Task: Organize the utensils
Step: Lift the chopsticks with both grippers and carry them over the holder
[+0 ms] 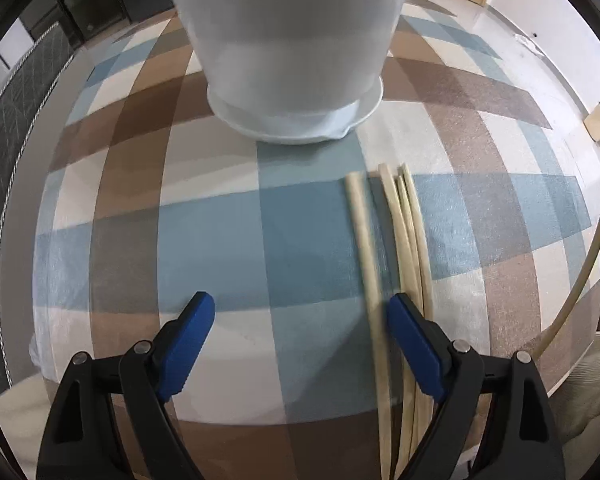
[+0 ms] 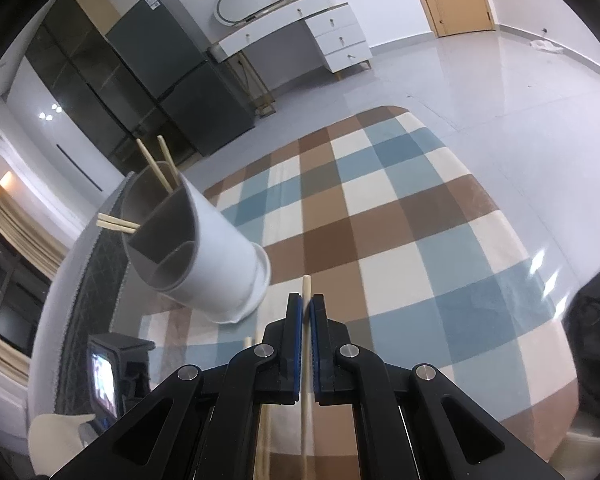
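We are finding the left hand-held gripper (image 1: 300, 320) hanging over a checked blue, brown and cream cloth on the surface (image 1: 204, 240), its blue pads standing well apart with nothing clamped between them. Ahead of it we are seeing the white utensil holder (image 1: 292, 52) standing on the cloth. To the right of that holder, a bundle of pale chopsticks (image 1: 410, 232) is lying flat on the cloth; one stick is running just inside the right pad, the others passing beneath or beside it, and we cannot tell whether any is touching the pad.

In the right wrist view we are seeing the same utensil holder (image 2: 204, 248), divided into compartments, with two chopsticks standing in the far compartment (image 2: 160, 164) and two more poking out of a compartment on its left side (image 2: 116, 223). To its right, the right hand-held gripper (image 2: 307, 308) is clamping a single chopstick (image 2: 306, 292), jaws pressed together on it, the tip protruding past the pads above the cloth.
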`<state>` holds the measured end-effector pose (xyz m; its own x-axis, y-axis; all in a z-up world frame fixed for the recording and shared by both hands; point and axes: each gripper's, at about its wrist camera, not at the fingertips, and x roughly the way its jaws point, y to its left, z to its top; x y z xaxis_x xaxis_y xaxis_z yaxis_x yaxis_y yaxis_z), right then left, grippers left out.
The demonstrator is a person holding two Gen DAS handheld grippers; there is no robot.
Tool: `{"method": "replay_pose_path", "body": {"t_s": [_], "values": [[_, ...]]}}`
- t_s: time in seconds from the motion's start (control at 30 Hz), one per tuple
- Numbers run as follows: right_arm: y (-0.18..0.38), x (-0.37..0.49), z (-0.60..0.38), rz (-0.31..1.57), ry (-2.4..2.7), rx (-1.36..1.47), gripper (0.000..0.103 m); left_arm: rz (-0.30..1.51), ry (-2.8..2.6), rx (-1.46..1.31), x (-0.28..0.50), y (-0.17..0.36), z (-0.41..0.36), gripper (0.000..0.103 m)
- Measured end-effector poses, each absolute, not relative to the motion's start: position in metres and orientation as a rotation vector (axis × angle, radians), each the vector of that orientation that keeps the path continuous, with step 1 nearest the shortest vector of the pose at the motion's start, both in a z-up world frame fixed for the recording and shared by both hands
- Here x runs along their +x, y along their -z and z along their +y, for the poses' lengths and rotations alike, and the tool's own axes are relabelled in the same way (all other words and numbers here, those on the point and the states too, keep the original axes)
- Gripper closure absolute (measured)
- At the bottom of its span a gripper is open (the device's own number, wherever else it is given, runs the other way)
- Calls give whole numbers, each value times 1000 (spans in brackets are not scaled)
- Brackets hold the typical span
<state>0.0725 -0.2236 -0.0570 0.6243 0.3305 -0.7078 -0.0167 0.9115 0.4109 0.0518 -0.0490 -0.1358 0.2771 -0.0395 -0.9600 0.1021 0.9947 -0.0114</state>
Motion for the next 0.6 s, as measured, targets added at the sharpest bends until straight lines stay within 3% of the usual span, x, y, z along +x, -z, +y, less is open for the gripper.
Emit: {"method": "replay_pose_path", "body": {"t_s": [0.37,0.6], "values": [[63,76,-222,900,-194,387,100,1260,66,61,79,134,-55,19],[69,82,-221,920,-192,392,100,1233,94,40,101,135,-68,47]]}}
